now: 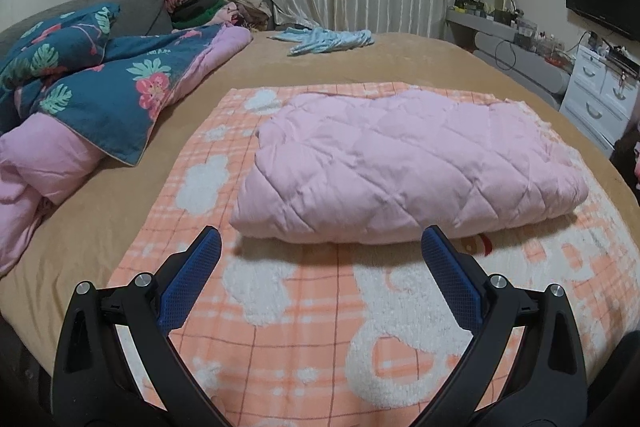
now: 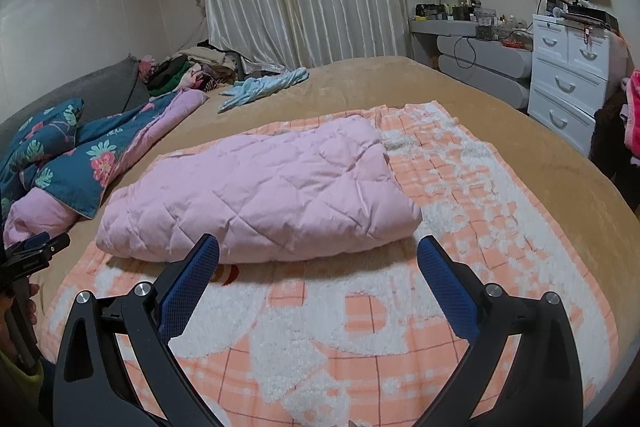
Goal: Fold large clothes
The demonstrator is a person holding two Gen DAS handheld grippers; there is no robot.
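Pink quilted garment (image 1: 404, 163) lies folded mid-blanket (image 1: 304, 307) on bed (image 1: 320, 63). I judge it soft, puffy, light, springy. Left gripper (image 1: 321, 251) and right gripper (image 2: 318, 259) both spread wide, empty, near its front fold; I'd pinch there, at corners

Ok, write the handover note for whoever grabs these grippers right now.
Left gripper: open, holding nothing, above the near part of the orange plaid blanket.
Right gripper: open, holding nothing, over the same blanket.
Pink quilted garment: lies folded into a thick bundle on the blanket, just ahead of both sets of fingers.
Done: the pink garment looks folded.
Left: possibly a final fold or tidy. A light blue garment lies unfolded further up the bed.
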